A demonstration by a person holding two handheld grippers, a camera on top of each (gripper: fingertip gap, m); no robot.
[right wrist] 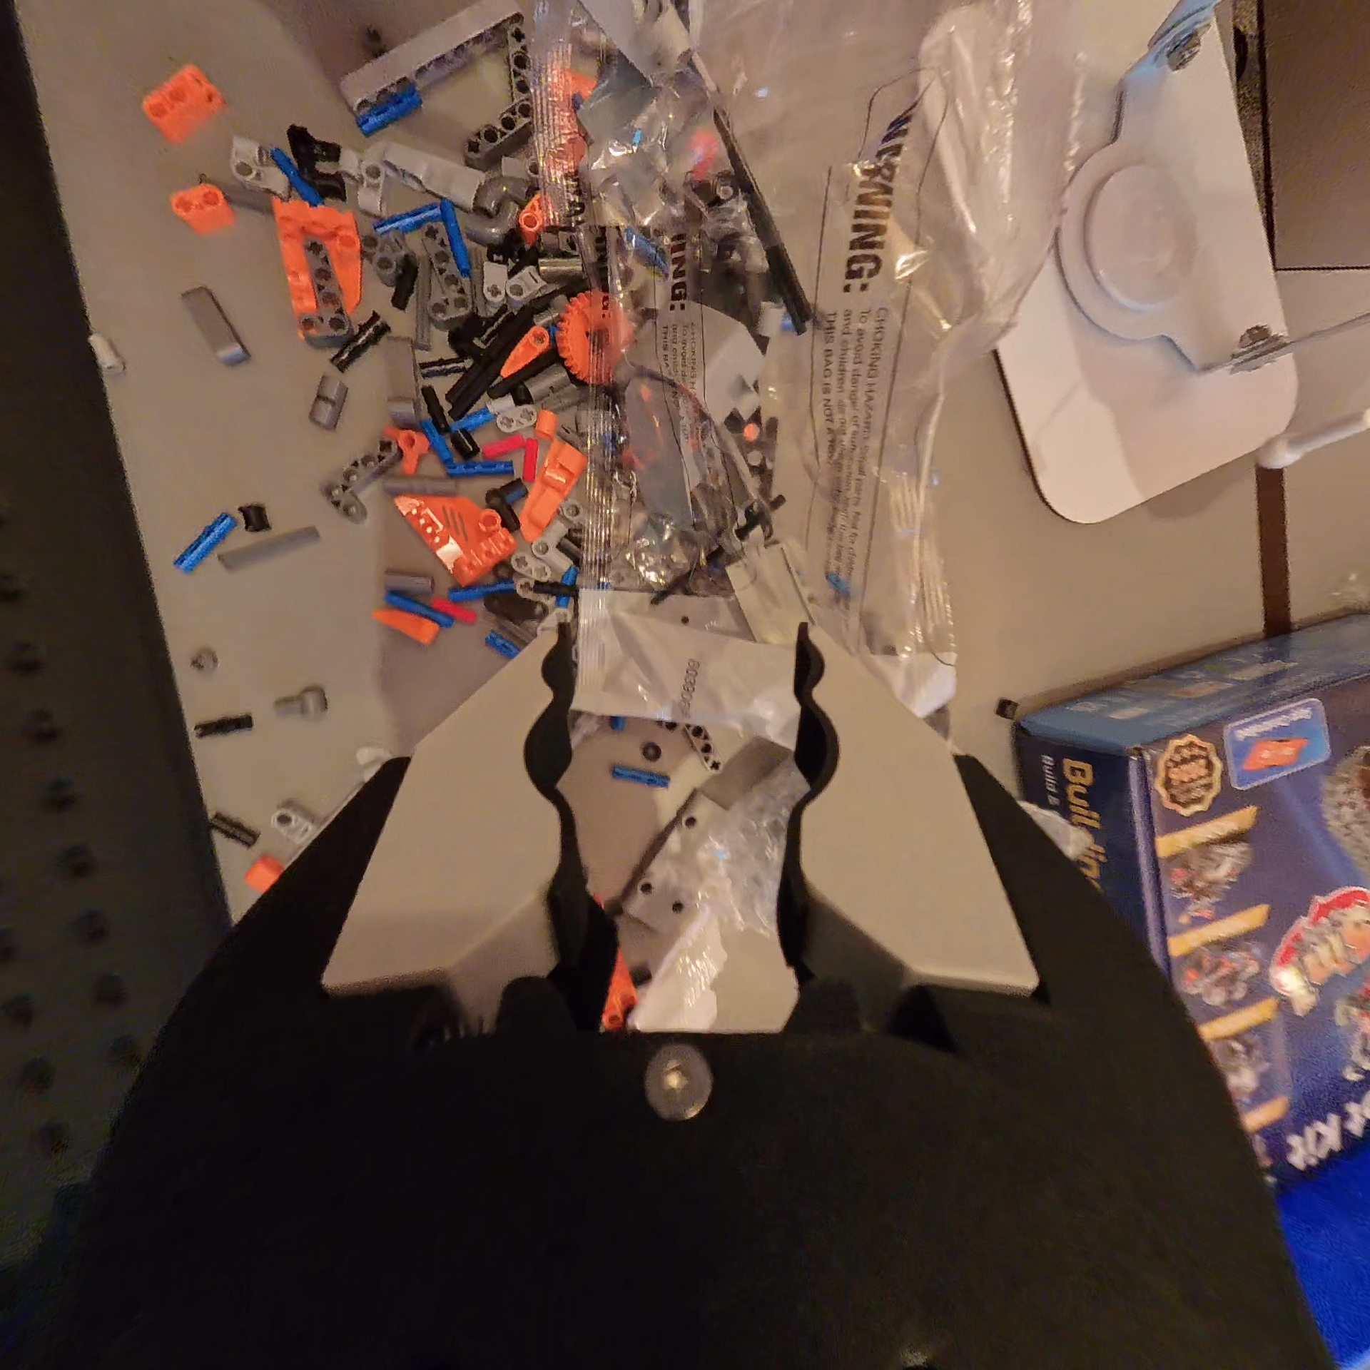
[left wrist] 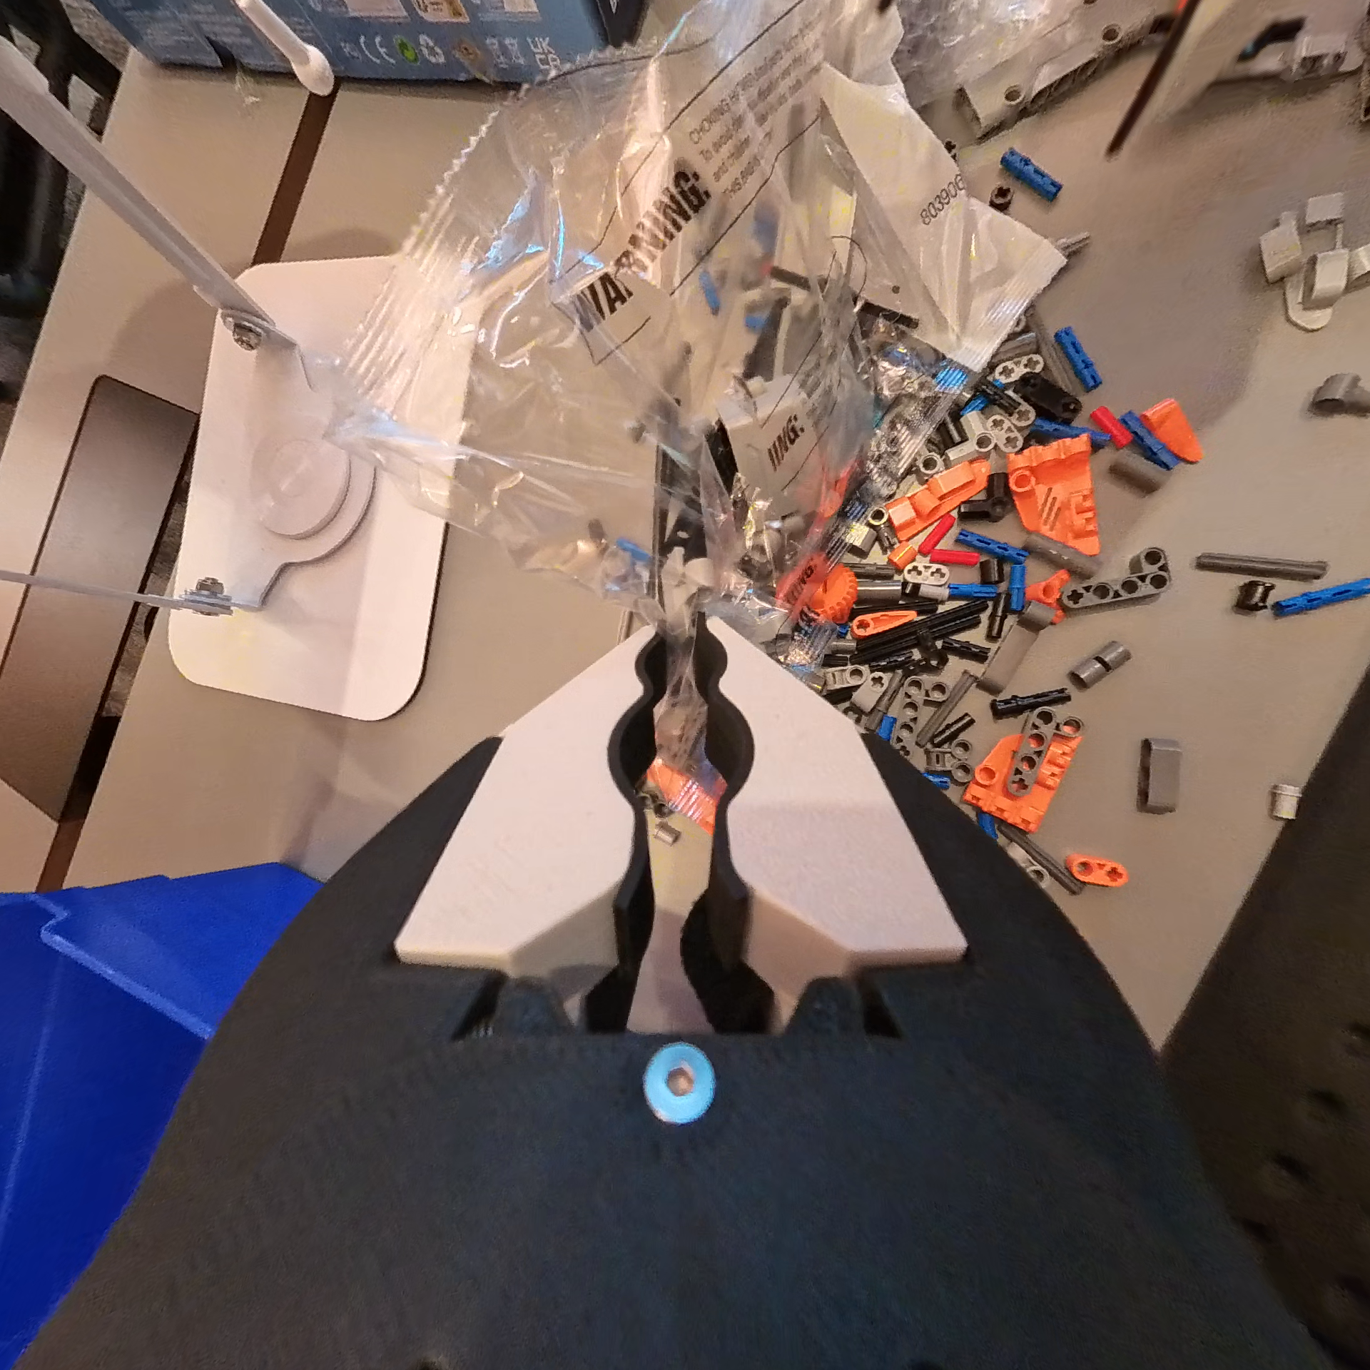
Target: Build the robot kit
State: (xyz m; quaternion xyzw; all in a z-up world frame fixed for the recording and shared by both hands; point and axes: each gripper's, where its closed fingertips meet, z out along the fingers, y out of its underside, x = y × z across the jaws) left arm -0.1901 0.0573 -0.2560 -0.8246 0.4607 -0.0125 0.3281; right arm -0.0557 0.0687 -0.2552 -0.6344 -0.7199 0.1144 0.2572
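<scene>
A clear plastic bag is pinched at one twisted corner by the jaws of the left gripper and held up above the tabletop. A few small parts are seen inside the bag. Loose orange, blue, black and grey building pieces lie scattered on the tabletop just beside it. The right gripper has its jaws spread around a white-edged bag end, not pressed on it. A white stand base sits left of the bag, a blue box near the right gripper.
</scene>
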